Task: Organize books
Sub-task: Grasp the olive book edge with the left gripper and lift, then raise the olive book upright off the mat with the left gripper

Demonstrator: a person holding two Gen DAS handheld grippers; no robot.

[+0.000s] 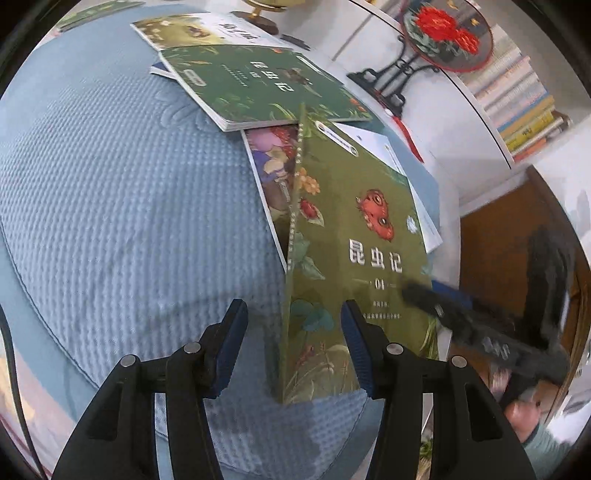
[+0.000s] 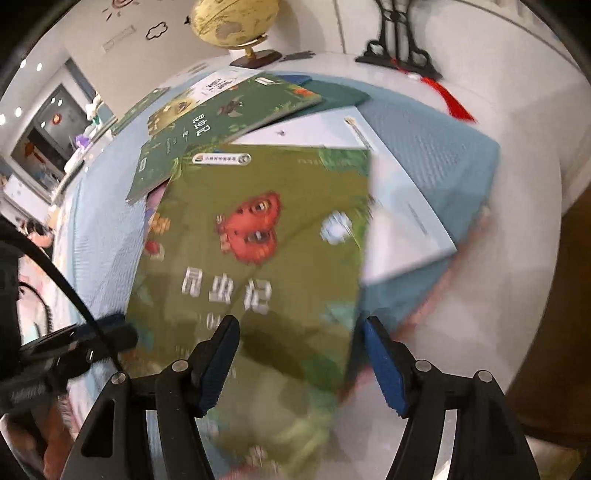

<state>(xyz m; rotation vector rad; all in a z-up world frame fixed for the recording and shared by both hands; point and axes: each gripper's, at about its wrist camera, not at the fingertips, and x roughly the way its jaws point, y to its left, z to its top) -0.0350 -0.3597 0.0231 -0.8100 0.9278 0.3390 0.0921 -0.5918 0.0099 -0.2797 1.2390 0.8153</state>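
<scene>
Lying tilted across the near right corner of a blue cushion (image 1: 110, 203), an olive green book (image 1: 354, 229) is being straddled by both grippers. Its spine edge is being shown raised and thin in the left wrist view; its far end is being overlapped by a dark green book (image 1: 258, 85).

Left gripper (image 1: 295, 332): jaws are being held partly open, with the book's near corner between them. The left pad is being kept clear of the spine, so nothing is being squeezed.

Right gripper (image 2: 299, 339): jaws are being held wide. One finger is being seen over the cover and the other just past the book's right edge; no grip is being shown, and the view is blurred.

A picture book (image 1: 271, 173) and a pale blue-white book (image 2: 399, 229) are being partly covered by the olive one; the pale one is being pushed out over the cushion's right edge.

Free room is being left on the cushion's left half, bare waffle-quilted fabric with rounded padded edges. Book covers are flat, glossy and thin. The white table (image 2: 517, 184) is being left bare to the right. At the back edge, a globe (image 2: 232, 22) and a round embroidered ornament (image 1: 439, 33) on a black stand are being crowded close to the books.
</scene>
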